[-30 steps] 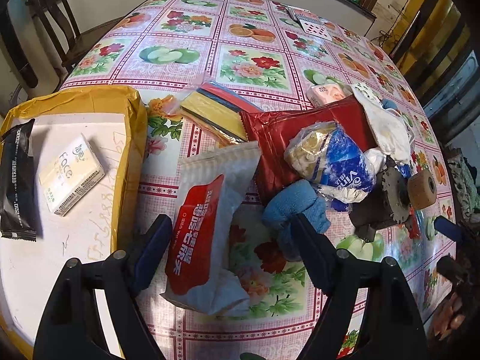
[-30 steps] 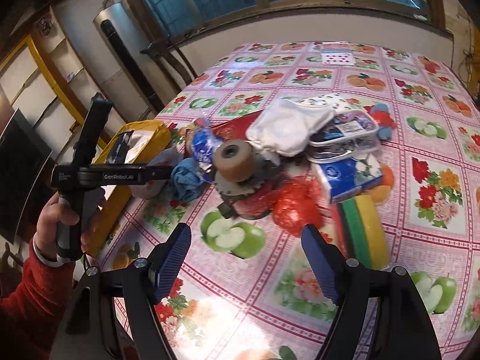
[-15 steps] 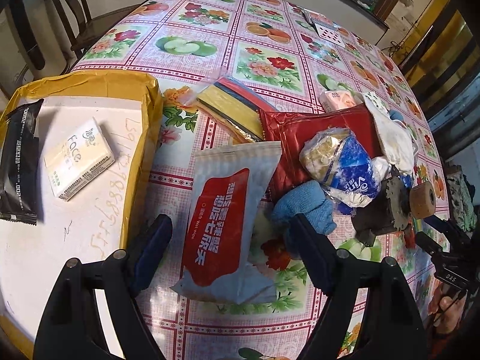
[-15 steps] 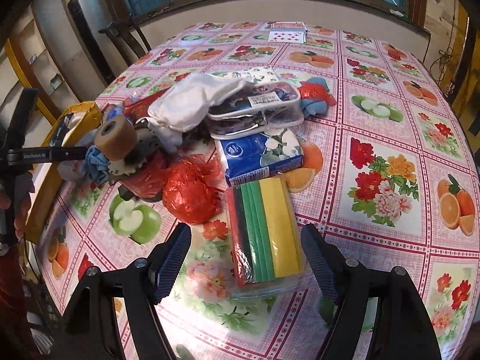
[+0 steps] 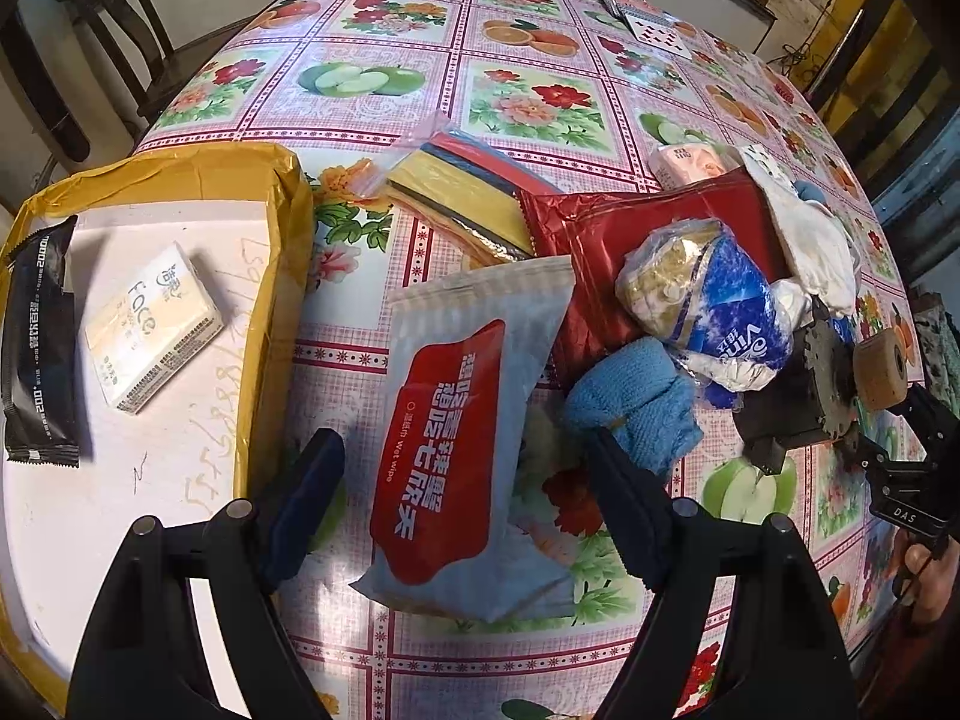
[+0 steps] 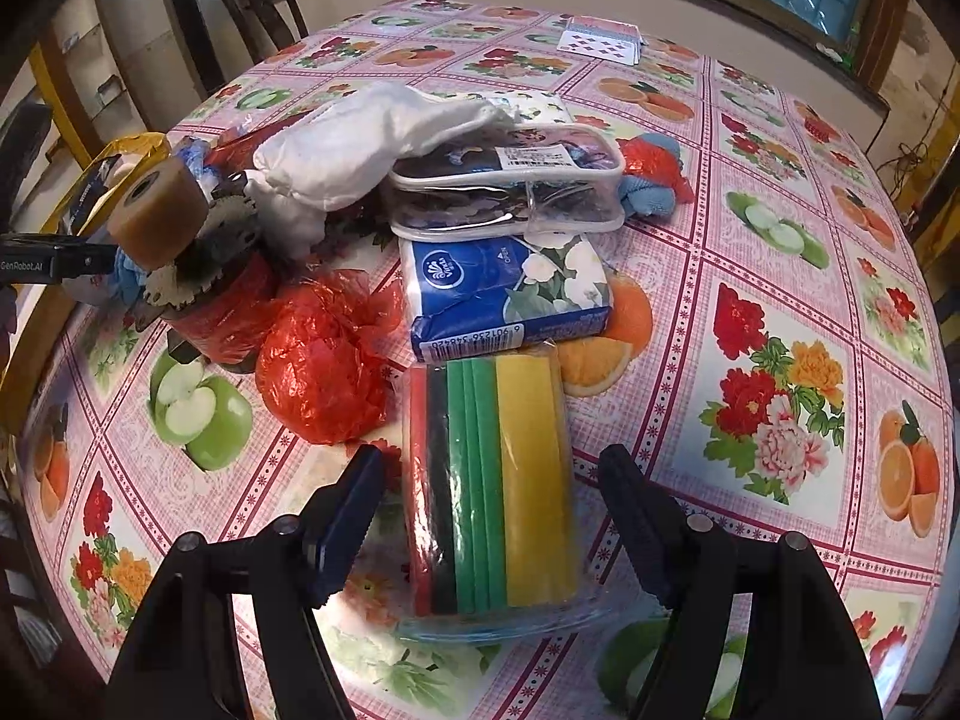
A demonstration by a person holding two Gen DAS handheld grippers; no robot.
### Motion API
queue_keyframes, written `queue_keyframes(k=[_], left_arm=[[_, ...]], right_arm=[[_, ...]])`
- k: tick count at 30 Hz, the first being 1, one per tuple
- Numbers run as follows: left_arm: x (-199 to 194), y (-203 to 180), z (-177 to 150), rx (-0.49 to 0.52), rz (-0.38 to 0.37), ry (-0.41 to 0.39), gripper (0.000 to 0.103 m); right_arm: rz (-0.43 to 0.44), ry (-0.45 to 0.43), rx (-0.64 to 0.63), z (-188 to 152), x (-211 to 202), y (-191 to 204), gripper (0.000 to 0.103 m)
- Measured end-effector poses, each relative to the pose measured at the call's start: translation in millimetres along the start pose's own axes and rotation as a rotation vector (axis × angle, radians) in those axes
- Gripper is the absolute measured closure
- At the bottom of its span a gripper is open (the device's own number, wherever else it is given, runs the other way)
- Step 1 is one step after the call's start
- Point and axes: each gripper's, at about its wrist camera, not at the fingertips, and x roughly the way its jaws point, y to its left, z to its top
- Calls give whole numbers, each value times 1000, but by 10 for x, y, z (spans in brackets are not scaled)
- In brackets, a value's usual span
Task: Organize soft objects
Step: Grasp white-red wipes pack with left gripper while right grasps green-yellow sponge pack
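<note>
My left gripper [image 5: 465,480] is open, its fingers on either side of a grey wet-wipe pack with a red label [image 5: 465,438] lying flat on the tablecloth. A blue towel [image 5: 630,402], a blue-and-white tissue bag [image 5: 714,306] and a red foil pouch [image 5: 606,240] lie just beyond. A box with yellow tape [image 5: 270,276] at the left holds a "face" tissue pack [image 5: 150,336] and a black packet [image 5: 39,336]. My right gripper [image 6: 489,492] is open around a plastic-wrapped sponge pack [image 6: 498,480] with red, green and yellow stripes.
In the right wrist view lie a blue tissue pack [image 6: 510,294], a crumpled red bag [image 6: 327,372], a clear zip pouch [image 6: 510,180], a white cloth [image 6: 372,138] and a tape roll on a dispenser [image 6: 159,210]. Playing cards [image 6: 600,39] sit far back. Chairs stand beyond the table.
My right gripper swung right and came down over the sponge pack, which now lies between its fingers. My left gripper edged forward over the wet-wipe pack. Both stayed open.
</note>
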Motion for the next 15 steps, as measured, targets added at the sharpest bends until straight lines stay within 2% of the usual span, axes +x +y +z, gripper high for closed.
queue_keyframes(k=[2,3,4,7,15], left_arm=[[-8,-13,1,9,-5,-1,30],[0,-20,2,13,-4,8,45],[10,-25,-1,16,2,16,53],[13,-50,-15,33,44,4,58],[-65,-19,-113,30,71,-43,65]], right_arm=[[-8,-10,21,-1,-31,-28,50],[-18,-13,21,-3,-41,-34,55],[-22,-13,22,-9,-45,-32,57],[-33,-19,17,-23,-64,7,59],[-30,-59,65,-184,-157,110,62]])
